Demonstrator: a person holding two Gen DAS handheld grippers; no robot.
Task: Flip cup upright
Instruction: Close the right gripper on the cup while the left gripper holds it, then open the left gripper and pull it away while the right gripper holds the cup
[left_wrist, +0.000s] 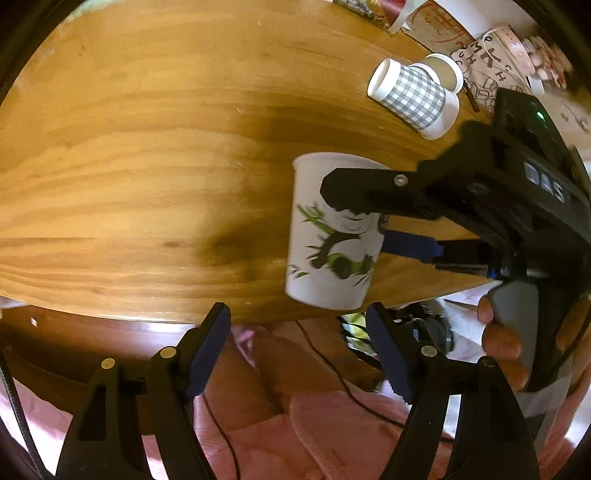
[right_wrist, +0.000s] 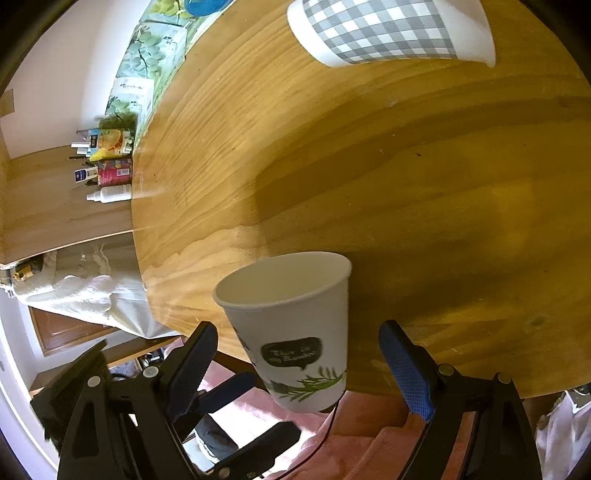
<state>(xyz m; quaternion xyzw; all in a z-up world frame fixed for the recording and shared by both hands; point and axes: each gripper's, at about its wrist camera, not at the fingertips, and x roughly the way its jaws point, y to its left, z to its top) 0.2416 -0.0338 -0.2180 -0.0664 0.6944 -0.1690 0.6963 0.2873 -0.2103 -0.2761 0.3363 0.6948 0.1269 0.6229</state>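
White paper cup with a green bamboo and panda print (right_wrist: 295, 332) is being seen mouth-up at the lower middle of the right wrist view. It is tilted slightly and sits at the near edge of the round wooden surface (left_wrist: 147, 147). Its base is being shown over the surface's rim, so whether it is fully resting there cannot be told. The flip itself is being judged as done, or very nearly so. What is left is being judged as settling the cup squarely and clearing the right tool away.

The right tool (right_wrist: 298, 328) is being held with its jaws spread on either side of the cup. A gap is showing at the blue pad (right_wrist: 404, 369) at lower right, so nothing is being pinched. The left tool (left_wrist: 297, 312) is being held spread as well, at the bottom of its own view, below the surface's edge, with nothing between its jaws.

No contents are being shown inside the printed cup, as far as its white interior is visible. A grey-and-white checked paper cup (left_wrist: 410, 96) is lying on its side at the upper right of the left wrist view, and its inside is not being shown.
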